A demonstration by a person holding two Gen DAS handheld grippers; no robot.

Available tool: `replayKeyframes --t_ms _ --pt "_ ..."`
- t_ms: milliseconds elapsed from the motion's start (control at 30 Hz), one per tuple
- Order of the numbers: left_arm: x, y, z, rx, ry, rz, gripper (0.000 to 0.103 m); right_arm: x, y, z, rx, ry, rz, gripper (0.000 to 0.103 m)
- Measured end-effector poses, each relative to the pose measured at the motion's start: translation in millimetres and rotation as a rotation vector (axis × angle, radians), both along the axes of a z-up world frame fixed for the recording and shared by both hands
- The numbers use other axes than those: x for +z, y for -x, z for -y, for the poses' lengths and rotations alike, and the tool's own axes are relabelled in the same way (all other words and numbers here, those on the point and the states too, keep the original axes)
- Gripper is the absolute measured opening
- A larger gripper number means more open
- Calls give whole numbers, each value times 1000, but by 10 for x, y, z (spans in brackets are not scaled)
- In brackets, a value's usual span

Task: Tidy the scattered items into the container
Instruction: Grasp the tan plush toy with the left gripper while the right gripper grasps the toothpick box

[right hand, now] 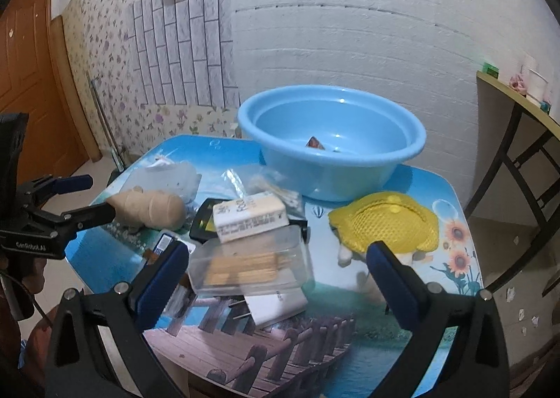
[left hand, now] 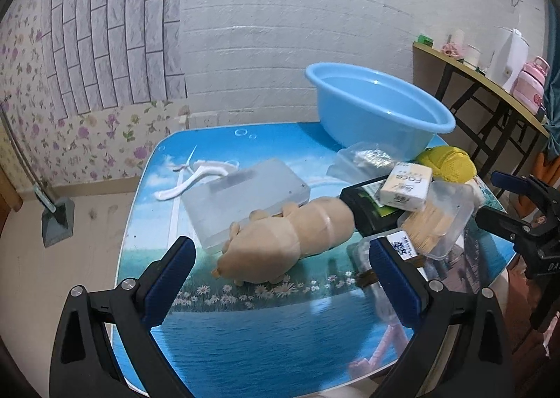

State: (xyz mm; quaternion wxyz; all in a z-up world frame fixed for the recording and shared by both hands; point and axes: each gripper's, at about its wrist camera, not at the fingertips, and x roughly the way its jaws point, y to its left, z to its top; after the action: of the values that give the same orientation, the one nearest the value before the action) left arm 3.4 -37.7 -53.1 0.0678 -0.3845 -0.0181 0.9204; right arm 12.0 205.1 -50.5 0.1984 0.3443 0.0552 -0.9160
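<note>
A light blue basin stands at the table's far side with a small dark item inside. My left gripper is open, its fingers either side of a beige plush pig without touching it. The right gripper is open above a clear box of toothpicks. On that box rests a white tissue pack, and a white charger plug lies in front. A yellow mesh toy lies to the right. A frosted case lies behind the pig.
The picture-printed table also holds a black box, a clear bag and a white plastic piece. A side table with bottles stands to the right. A dustpan is on the floor at left.
</note>
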Motion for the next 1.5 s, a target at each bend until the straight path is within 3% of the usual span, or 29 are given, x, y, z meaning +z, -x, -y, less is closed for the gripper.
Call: replayKeyframes --t_ms 300,667,733,867,1133,1200,1500 --pt "-171 118 38 3 -12 36 100 -91 48 85 25 -12 14 103" --pt "-310 241 45 -14 0 63 100 -228 69 296 77 -104 20 103" --pt "-340 259 56 -14 2 68 94 -244 90 300 74 -106 28 103" --pt "-351 260 81 -18 -5 70 59 -250 111 318 75 -103 40 103" --pt "-336 209 94 -33 -10 64 55 -360 185 382 67 -130 87 103" --pt "-328 189 91 -34 -6 63 55 -348 165 349 76 -102 83 96" --pt "-271 12 69 -29 23 66 55 -269 153 120 32 -45 84 95"
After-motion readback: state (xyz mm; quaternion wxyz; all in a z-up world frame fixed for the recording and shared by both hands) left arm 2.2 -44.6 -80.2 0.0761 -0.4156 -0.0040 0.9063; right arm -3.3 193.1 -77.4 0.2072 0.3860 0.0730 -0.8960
